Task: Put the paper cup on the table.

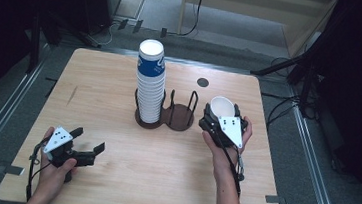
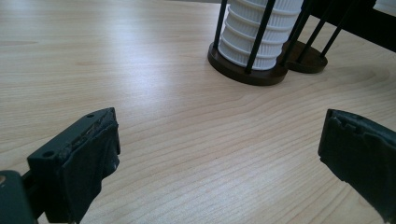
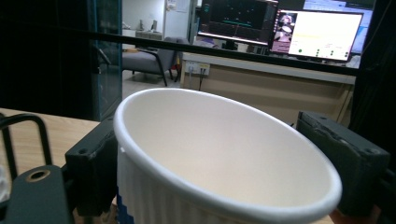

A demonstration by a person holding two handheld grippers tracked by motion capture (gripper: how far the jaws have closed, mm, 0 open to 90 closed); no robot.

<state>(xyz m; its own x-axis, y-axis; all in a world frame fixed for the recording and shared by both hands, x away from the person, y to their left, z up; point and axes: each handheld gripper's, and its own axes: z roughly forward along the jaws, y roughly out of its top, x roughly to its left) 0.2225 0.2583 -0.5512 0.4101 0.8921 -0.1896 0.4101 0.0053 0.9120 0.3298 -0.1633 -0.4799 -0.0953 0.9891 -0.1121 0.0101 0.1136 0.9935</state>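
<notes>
A tall stack of white ribbed paper cups [image 1: 150,81] with a blue band at the top stands in the left ring of a dark two-ring wire holder [image 1: 181,118]; the right ring holds nothing. My right gripper [image 1: 221,117] is just right of the holder, shut on a single white paper cup [image 1: 222,106]. In the right gripper view that cup [image 3: 224,158] sits upright, mouth open, pressed between both pads [image 3: 93,163]. My left gripper [image 1: 88,143] rests low at the table's front left, jaws wide apart with bare wood between them. In the left gripper view the stack [image 2: 261,32] stands ahead.
The wooden table [image 1: 111,175] has a small dark hole [image 1: 202,82] at the back right. Black stand legs and cables lie on the floor behind and to the right of it. Monitors [image 3: 280,28] and a desk stand beyond the far edge.
</notes>
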